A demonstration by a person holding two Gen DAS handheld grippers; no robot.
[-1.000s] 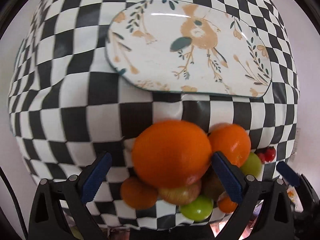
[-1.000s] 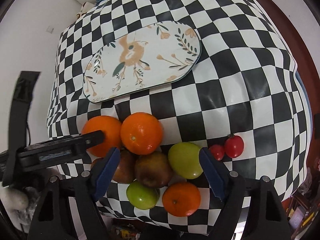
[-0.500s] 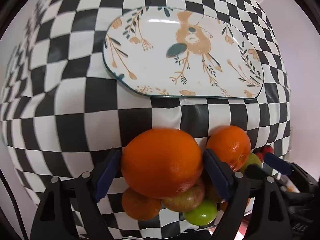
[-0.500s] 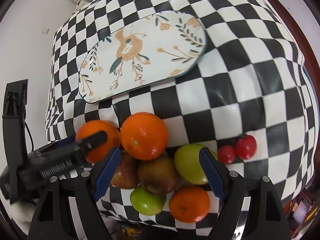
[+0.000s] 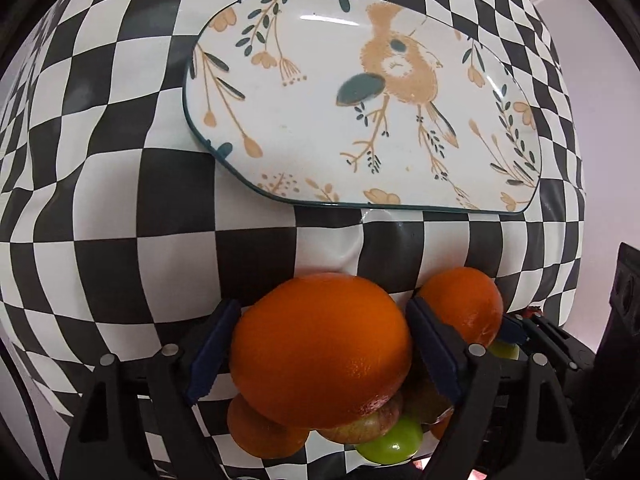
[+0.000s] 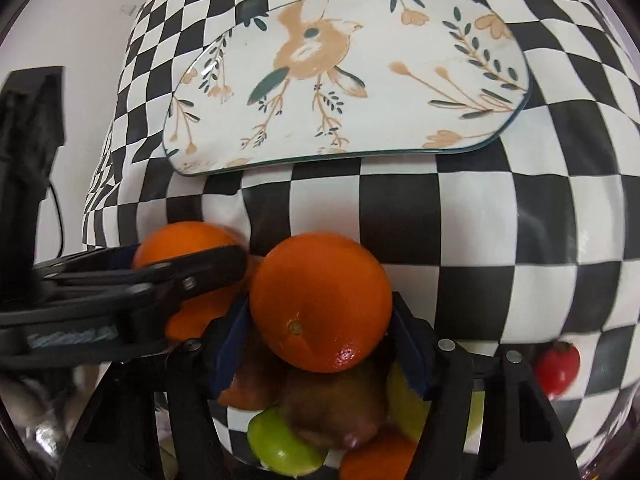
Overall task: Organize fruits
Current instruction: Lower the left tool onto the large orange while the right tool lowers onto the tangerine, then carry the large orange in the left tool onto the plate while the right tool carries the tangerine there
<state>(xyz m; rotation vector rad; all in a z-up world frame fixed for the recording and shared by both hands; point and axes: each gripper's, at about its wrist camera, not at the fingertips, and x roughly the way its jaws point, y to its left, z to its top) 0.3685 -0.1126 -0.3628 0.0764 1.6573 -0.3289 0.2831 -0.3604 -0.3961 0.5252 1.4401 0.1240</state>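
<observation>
My left gripper (image 5: 320, 354) clamps one orange (image 5: 320, 360); my right gripper (image 6: 320, 344) clamps a second orange (image 6: 320, 300). The fruit pile (image 6: 320, 412) sits beneath. Bare checkered cloth (image 6: 460, 220) separates them from the plate (image 6: 360, 92). I can read no writing.

Orange fruit (image 5: 320, 352), black-white checked cloth (image 5: 120, 208), white plate (image 5: 304, 120) with tan bird.

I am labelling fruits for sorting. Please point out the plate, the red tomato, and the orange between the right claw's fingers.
plate (image 5: 320, 92): left wrist view, bare white centre.
red tomato (image 6: 558, 368): right wrist view, its middle.
orange (image 6: 320, 300): right wrist view, front skin.
</observation>
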